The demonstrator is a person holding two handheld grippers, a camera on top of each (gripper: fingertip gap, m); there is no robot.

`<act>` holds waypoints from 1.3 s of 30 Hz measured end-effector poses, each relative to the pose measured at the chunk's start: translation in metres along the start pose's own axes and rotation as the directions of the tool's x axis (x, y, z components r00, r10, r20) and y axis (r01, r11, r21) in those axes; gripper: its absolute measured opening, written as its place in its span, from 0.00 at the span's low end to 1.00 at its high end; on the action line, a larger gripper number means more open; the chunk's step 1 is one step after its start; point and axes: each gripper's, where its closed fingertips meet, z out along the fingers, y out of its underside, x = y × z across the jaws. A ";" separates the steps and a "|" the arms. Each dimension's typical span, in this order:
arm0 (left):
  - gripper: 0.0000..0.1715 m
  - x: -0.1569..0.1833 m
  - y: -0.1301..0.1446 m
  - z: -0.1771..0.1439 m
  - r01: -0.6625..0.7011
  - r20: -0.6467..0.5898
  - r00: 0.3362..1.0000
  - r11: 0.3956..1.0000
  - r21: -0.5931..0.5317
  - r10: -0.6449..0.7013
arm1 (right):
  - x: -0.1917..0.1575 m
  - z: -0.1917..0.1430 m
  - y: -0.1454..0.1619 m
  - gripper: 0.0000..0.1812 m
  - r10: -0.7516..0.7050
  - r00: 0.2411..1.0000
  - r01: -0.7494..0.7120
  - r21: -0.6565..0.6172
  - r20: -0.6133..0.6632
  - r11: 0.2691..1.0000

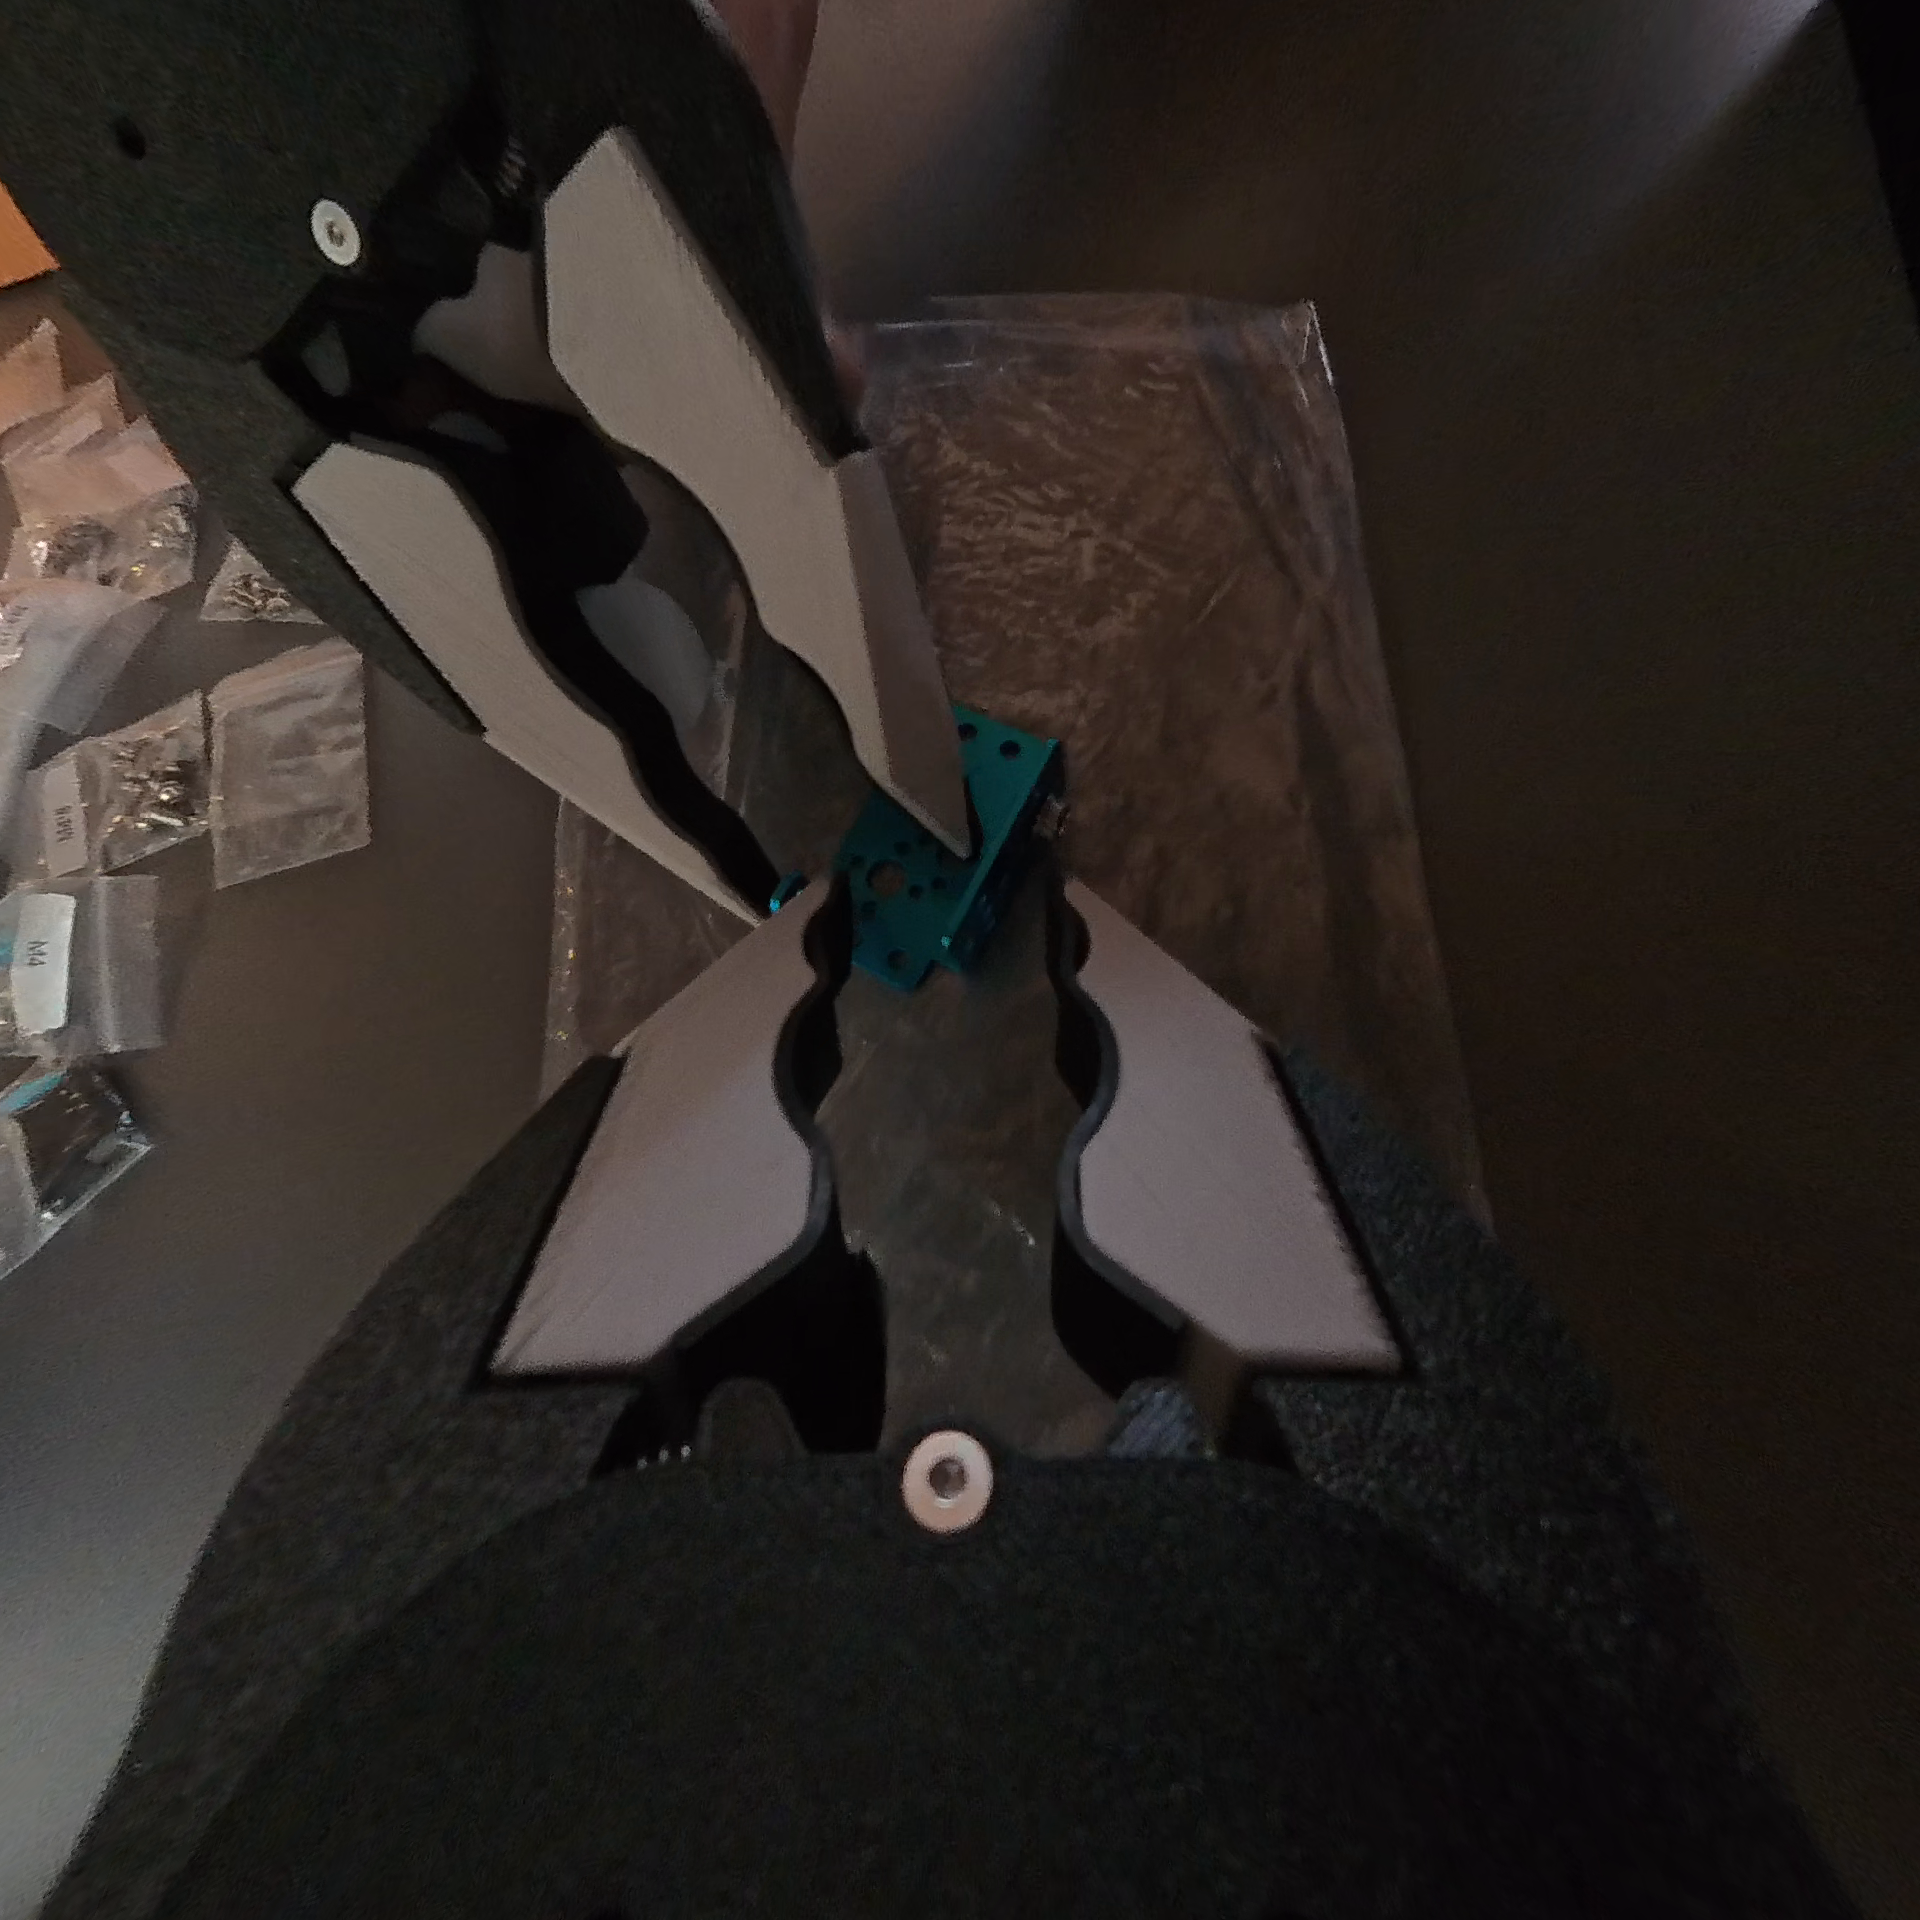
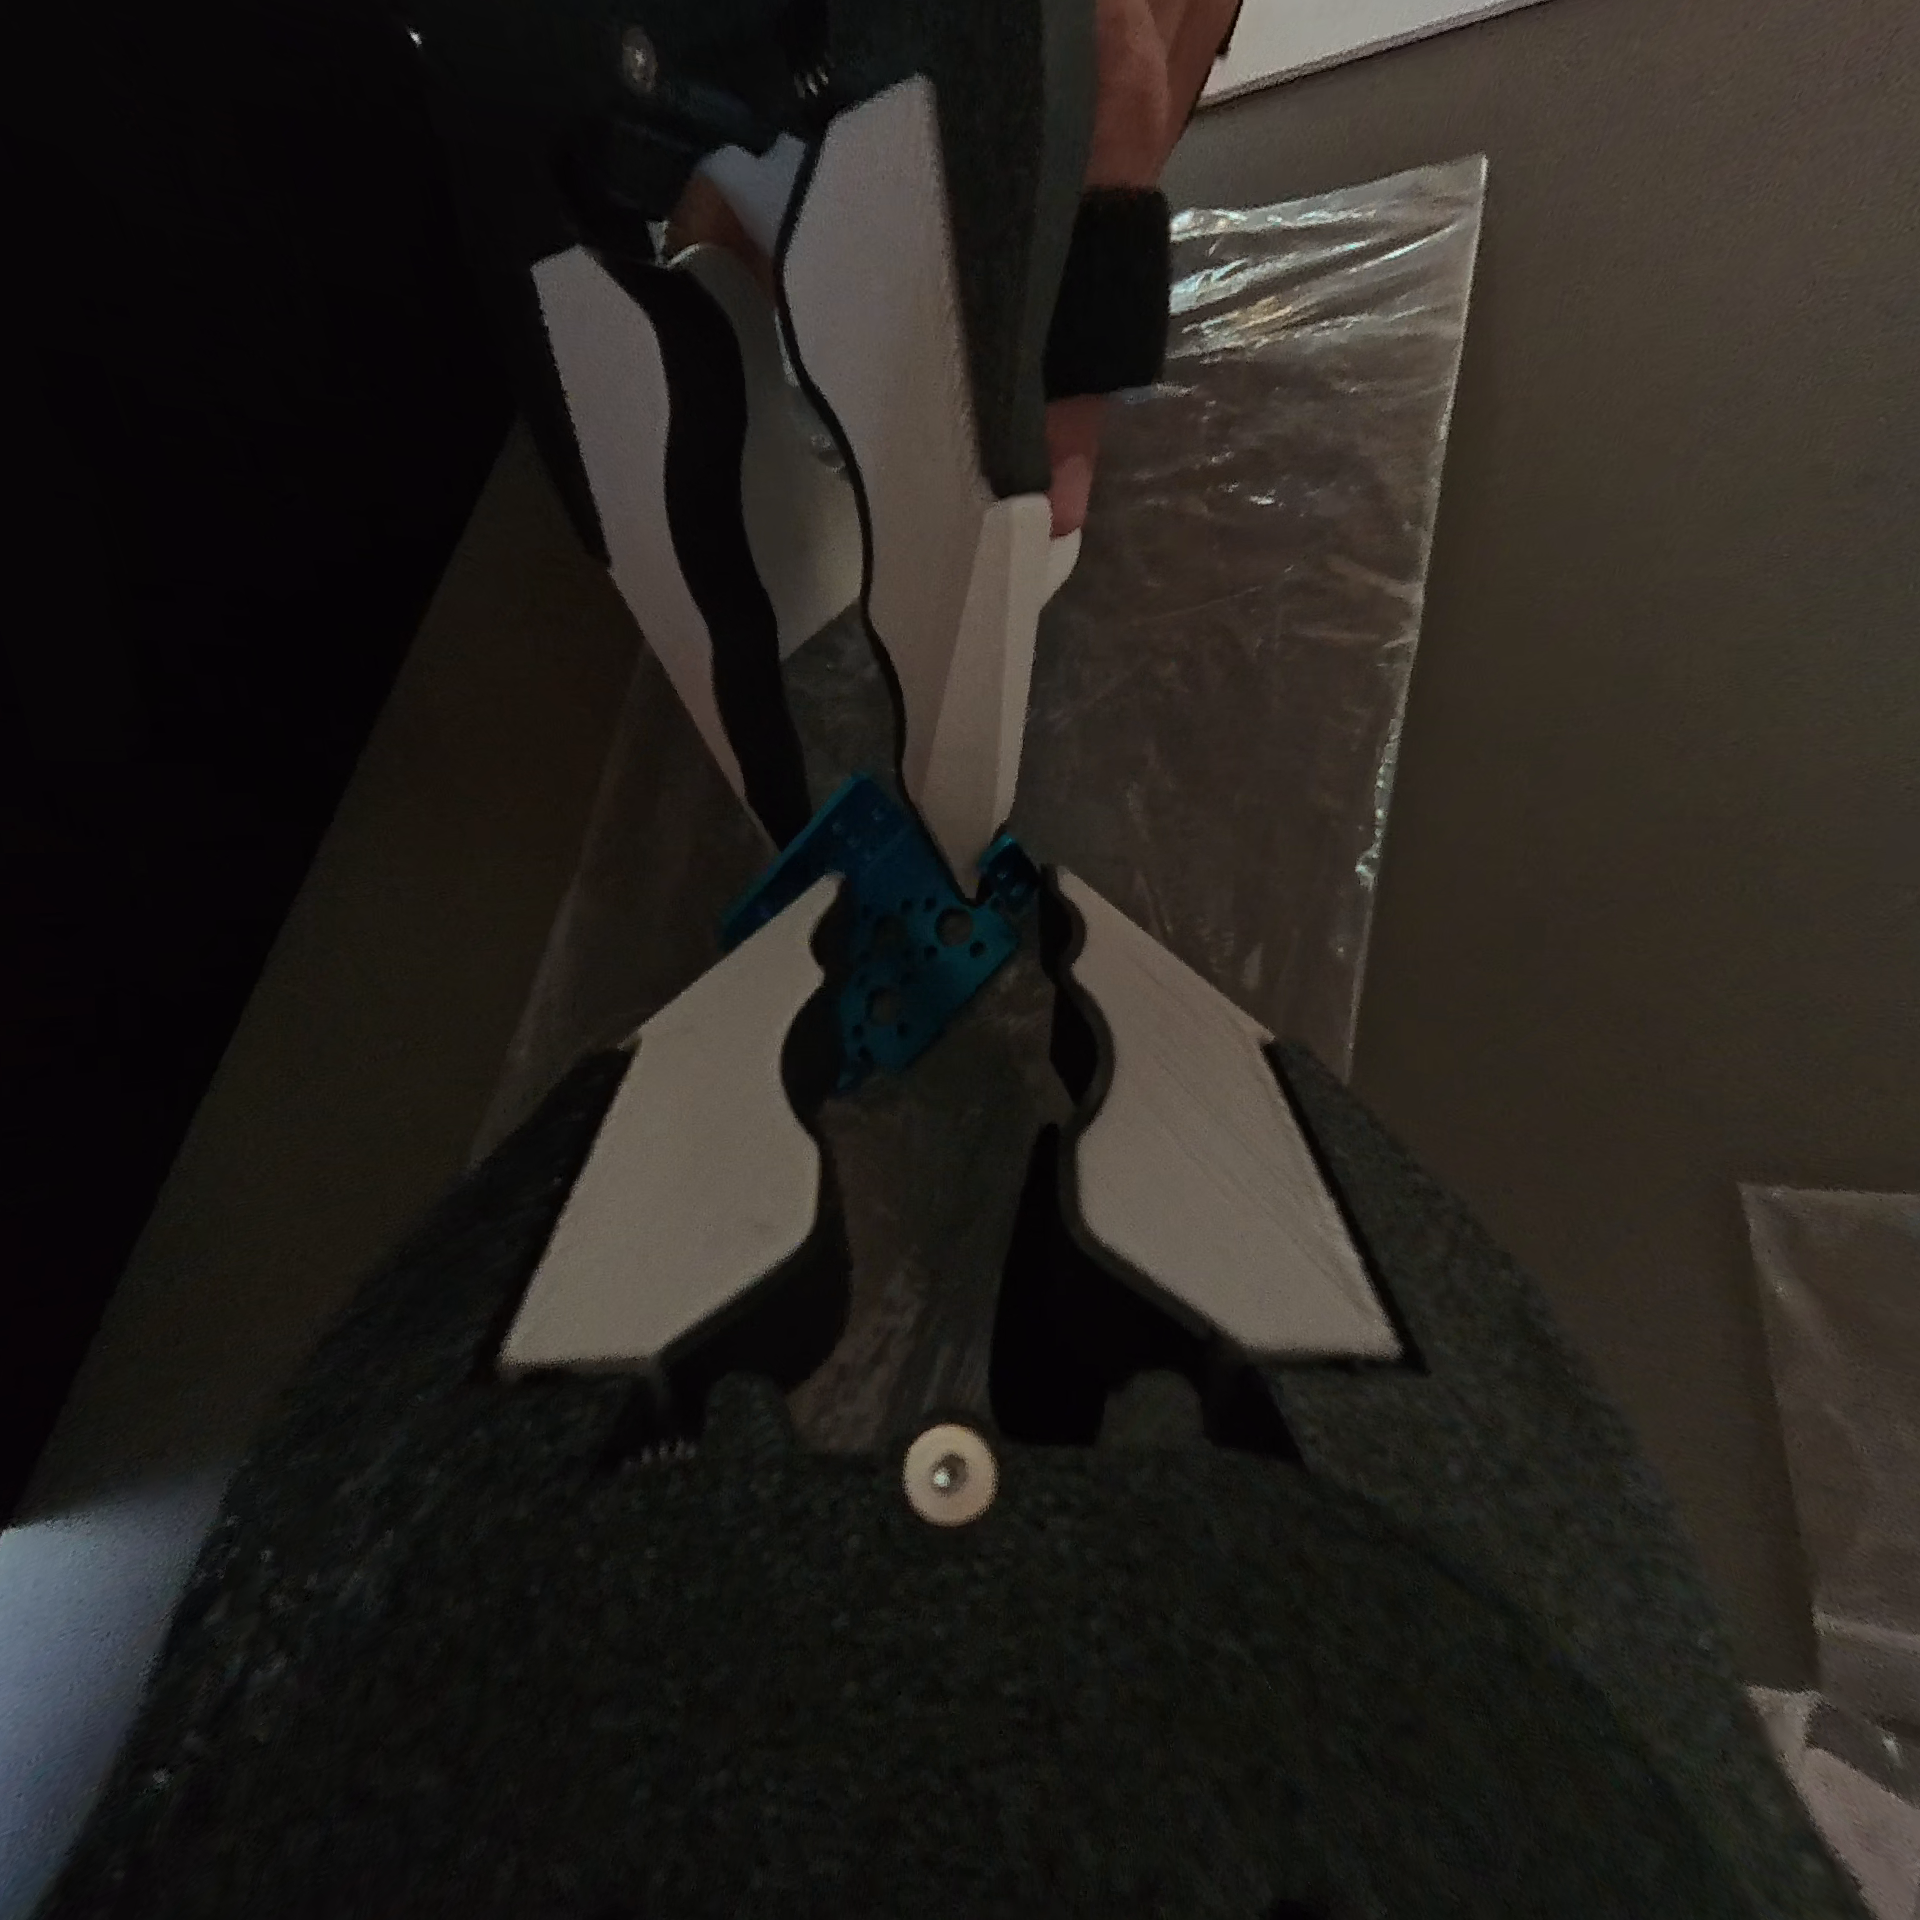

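perforated teal metal bracket (image 1: 914, 904) between claws

The two grippers meet nose to nose at the blue bracket (image 1: 914, 904), so little room is left there. Small bags (image 1: 156, 769) crowd the table's left side. The right side, past the plastic sheet (image 1: 1195, 582), looks open.

Printed white labels (image 1: 44, 971) on 2 small clear bags (image 1: 88, 961) at the left edge of the left wrist view, each bearing a few short dark characters, legible but not repeated here. More bags of small metal parts (image 1: 156, 774) above, unlabelled. Nothing readable in the right wrist view.
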 end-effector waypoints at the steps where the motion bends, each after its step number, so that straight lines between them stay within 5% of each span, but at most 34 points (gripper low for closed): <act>1: 0.22 0.000 0.001 -0.001 -0.009 0.005 1.000 1.000 -0.005 0.009 | 0.001 -0.001 0.000 0.20 0.005 1.000 -0.005 0.001 -0.003 1.000; 8: 0.24 -0.012 -0.007 -0.024 0.121 0.116 0.986 0.993 0.016 -0.122 | 0.002 -0.024 -0.005 0.25 -0.022 1.000 0.023 0.045 -0.012 0.999; 16: 0.28 0.011 -0.007 -0.030 0.498 0.258 0.811 0.851 0.168 -0.526 | -0.031 -0.030 0.023 0.19 -0.053 0.996 0.061 -0.120 0.067 0.991; 23: 0.22 0.011 -0.002 -0.026 0.497 0.397 0.762 0.855 0.149 -0.512 | -0.047 -0.022 0.026 0.19 -0.028 0.995 0.041 -0.142 0.093 0.989; 28: 0.13 0.026 -0.003 -0.019 0.494 0.337 0.796 0.861 0.117 -0.502 | -0.063 -0.009 0.029 0.20 -0.044 0.992 0.067 -0.192 0.118 0.979; 33: 0.27 0.026 -0.001 -0.017 0.569 0.352 0.727 0.804 0.171 -0.589 | -0.051 -0.028 0.005 0.22 -0.102 0.994 0.100 -0.074 -0.025 0.992; 36: 0.27 0.014 -0.001 -0.019 0.554 0.443 0.690 0.811 0.185 -0.572 | -0.042 -0.035 -0.008 0.24 -0.140 0.968 0.151 0.037 -0.210 0.988; 39: 0.25 0.016 -0.006 -0.010 0.564 0.408 0.708 0.809 0.166 -0.577 | -0.044 -0.025 0.000 0.27 -0.191 0.906 0.202 -0.011 -0.377 0.979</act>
